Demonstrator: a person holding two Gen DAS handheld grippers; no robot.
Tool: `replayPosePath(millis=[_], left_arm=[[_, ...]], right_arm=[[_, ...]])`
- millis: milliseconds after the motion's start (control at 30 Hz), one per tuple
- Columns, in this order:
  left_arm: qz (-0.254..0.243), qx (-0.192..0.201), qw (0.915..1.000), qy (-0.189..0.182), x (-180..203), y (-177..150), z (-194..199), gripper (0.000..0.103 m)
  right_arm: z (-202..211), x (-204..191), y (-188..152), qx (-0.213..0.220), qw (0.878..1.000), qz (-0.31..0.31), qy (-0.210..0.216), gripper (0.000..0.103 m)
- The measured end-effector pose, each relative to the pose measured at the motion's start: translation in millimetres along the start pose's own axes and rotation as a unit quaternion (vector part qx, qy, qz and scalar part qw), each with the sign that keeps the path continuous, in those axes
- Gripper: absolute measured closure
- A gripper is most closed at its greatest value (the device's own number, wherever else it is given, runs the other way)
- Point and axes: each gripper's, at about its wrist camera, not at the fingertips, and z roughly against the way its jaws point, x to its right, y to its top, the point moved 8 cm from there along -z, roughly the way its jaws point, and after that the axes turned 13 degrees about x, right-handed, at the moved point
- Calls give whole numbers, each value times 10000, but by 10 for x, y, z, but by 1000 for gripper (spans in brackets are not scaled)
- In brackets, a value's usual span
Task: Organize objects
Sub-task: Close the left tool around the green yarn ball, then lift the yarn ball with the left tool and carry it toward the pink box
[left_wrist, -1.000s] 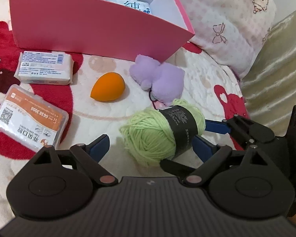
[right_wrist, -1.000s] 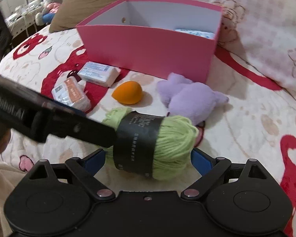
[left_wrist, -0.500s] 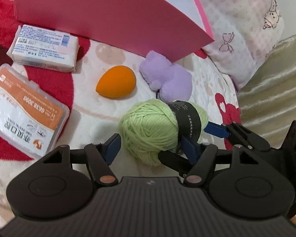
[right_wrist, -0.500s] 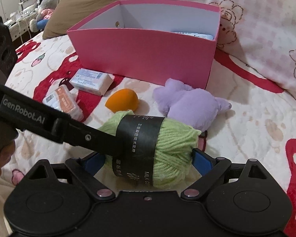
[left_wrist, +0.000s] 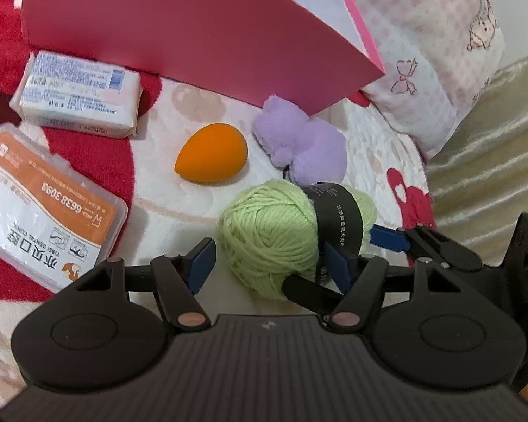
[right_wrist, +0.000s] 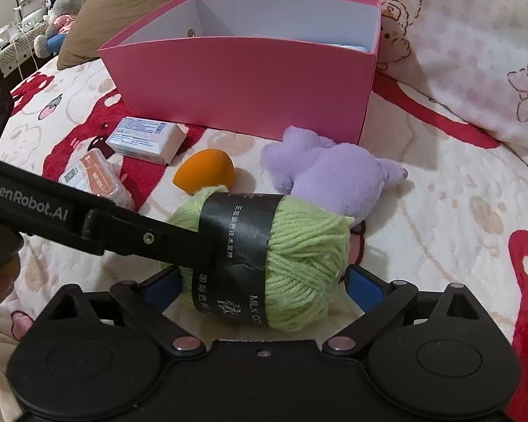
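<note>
A light green yarn ball (left_wrist: 274, 232) with a black paper band lies on the patterned bedspread, in front of an open pink box (left_wrist: 193, 24). My left gripper (left_wrist: 269, 263) is shut on the yarn ball, with one pad on the green wool and the other on the band. In the right wrist view its black finger (right_wrist: 123, 228) reaches in from the left onto the yarn ball (right_wrist: 299, 263). The jaws of my right gripper (right_wrist: 264, 285) are opening, with the yarn between them and the pads standing off its sides.
Between the yarn and the pink box (right_wrist: 243, 81) lie an orange egg-shaped sponge (left_wrist: 211, 158), a purple plush toy (left_wrist: 306, 144), a white tissue pack (left_wrist: 77, 95) and an orange-labelled plastic pack (left_wrist: 42, 211). A pink checked pillow (left_wrist: 422, 52) rises at the right. A hand (right_wrist: 0, 281) shows at the left edge.
My left jaws have closed from wide open onto the yarn ball, and that gripper has dropped lower over it. My right jaws have spread a little wider.
</note>
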Motion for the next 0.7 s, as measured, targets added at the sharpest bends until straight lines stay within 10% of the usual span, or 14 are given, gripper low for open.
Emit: replayPosePath(millis=[700], left_arm=[[23, -78, 9995, -305, 157, 79, 11, 50]], right_arm=[[24, -61, 28, 151, 9986, -513, 11, 17]])
